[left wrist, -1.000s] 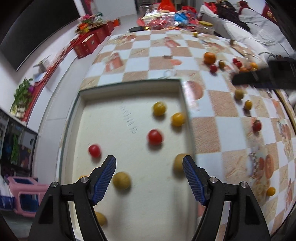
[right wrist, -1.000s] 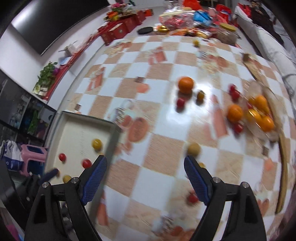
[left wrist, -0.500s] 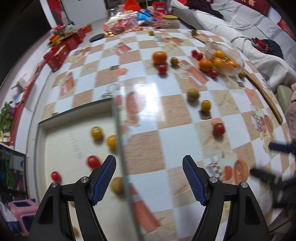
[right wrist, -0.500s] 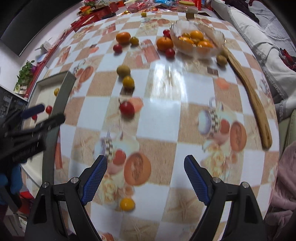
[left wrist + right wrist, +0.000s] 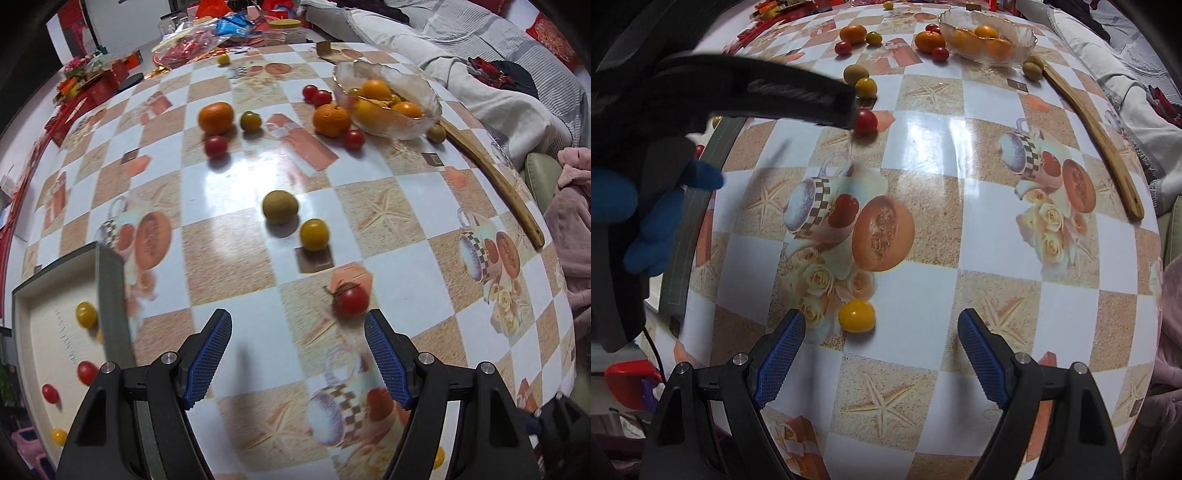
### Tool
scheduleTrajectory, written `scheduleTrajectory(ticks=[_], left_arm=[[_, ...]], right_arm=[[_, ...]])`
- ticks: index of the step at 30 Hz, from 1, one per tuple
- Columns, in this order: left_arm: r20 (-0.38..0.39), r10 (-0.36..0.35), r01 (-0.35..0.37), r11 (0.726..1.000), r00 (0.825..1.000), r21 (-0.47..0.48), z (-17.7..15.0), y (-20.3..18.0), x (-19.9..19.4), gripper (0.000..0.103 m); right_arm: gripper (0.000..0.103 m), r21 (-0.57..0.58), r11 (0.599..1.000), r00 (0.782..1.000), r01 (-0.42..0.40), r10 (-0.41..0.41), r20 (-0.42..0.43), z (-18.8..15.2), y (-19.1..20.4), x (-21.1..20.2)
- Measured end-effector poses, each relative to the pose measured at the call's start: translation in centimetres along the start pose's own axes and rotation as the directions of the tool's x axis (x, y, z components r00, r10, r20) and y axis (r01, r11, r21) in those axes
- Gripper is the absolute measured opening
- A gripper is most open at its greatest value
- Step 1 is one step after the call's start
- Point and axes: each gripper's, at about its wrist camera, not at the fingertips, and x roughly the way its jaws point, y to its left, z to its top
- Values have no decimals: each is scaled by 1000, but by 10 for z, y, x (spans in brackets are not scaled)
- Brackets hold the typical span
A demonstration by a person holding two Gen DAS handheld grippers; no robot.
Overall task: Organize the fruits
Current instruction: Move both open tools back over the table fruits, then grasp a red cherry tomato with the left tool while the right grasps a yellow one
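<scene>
Left tongs [image 5: 297, 354] are spread wide, just before a red tomato [image 5: 351, 299]; right tongs [image 5: 881, 354] are spread too, near a yellow tomato [image 5: 856, 315] on the desk [image 5: 997, 229].

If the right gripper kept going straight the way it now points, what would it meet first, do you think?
Probably the yellow tomato, which lies just ahead of the open right gripper, slightly toward its left finger. Beyond it the table looks bare for a stretch, though depth is hard to judge.
</scene>
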Motion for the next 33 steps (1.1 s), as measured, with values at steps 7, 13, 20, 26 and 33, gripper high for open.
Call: scheduleTrajectory(ticks=[7,13,20,26,33], left_arm=[[-10,13,-13,1000,1000,25,10,-17,17,76],[-25,24,-23,999,999,24,14,-22,26,63],[-14,14,-13,999,1000,51,15,-32,23,33],[-16,-52,52,998,998,-20,13,-19,17,32],[18,-45,46,996,999,-78,4,9,-7,32]], right_arm=[[75,-45,999,1000,23,-22,16,-4,10,4],[60,-114,992,998,59,-58,15,-8,24,12],[31,-196,976,996,93,-89,30,-13,43,14],[22,-117,993,1000,3,-2,9,-4,27,8],[22,35,997,997,-74,73,30,12,-14,-8]])
